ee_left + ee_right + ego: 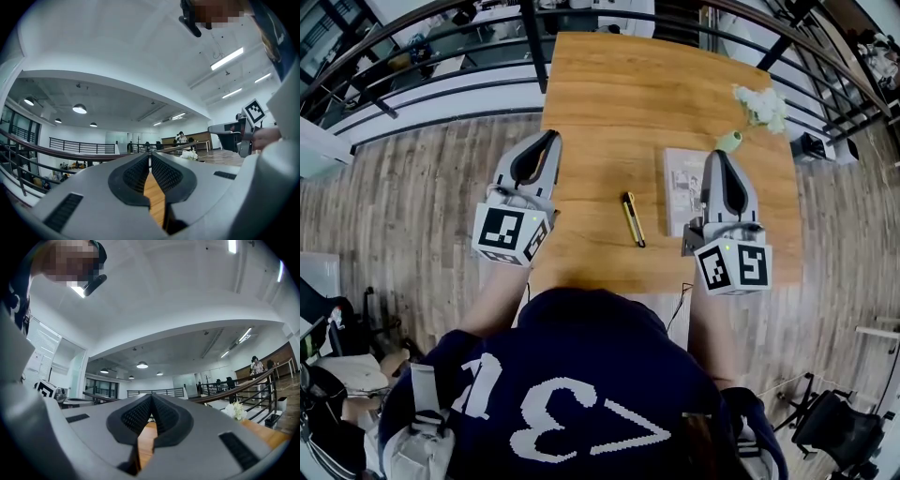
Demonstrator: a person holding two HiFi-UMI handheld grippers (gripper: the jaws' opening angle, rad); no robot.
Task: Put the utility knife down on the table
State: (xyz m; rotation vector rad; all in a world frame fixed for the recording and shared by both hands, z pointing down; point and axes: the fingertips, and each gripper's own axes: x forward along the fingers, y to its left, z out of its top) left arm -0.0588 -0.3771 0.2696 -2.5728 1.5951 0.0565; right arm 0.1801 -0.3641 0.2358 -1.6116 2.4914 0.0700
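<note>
Utility knife (633, 218) lies flat on the wooden table (619, 103), near the front edge and roughly lengthwise away from the person, with bare wood all round it. It sits between the two grippers and touches neither. Just to its right is a printed sheet (682, 183); farther back on that side stand a small green roll (729, 141) and a white bunch (761, 105), flowers by the look of them.

To my eye the put-down is done, so doing this step well now means leaving the knife alone: any withdrawal should go up and back toward the body, not sideways across the blade's resting place, and the right-hand tool should keep off the sheet.

Left gripper (550, 139) hovers over the table's left edge, well clear of the knife. Its own view shows the ribbed pads (161, 171) meeting at the tips, clenched on nothing. Right gripper (720, 156) rests over the sheet, and its jaws are likewise pressed together and empty.
</note>
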